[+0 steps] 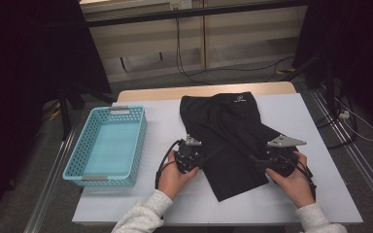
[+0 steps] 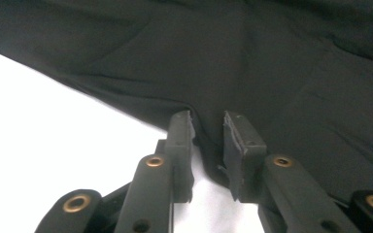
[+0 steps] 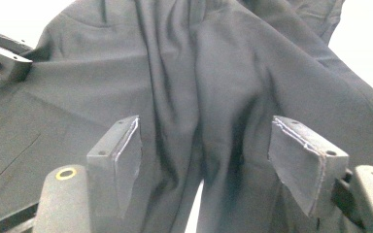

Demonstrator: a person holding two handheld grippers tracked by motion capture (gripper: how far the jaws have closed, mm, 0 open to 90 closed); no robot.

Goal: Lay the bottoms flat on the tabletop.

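Black shorts [image 1: 233, 138] lie flat on the white table [image 1: 320, 126], right of the blue basket [image 1: 108, 145]. Left gripper [image 2: 209, 141] fingers pinch the shorts' left edge; right gripper [image 3: 223, 160] fingers spread wide over the right edge.

We see the black shorts [image 1: 228, 141] as matt woven cloth, smooth with soft creases, a small pale print near the waistband. The table cover [image 1: 311, 145] looks like plain white matt sheet, over a pale wood edge. The basket [image 1: 108, 145] is light-blue perforated plastic, slightly glossy. On the left gripper [image 2: 208, 127] and right gripper [image 3: 204, 150] we note matt black plastic jaws, rubbery grey pads, brass-coloured rivets.
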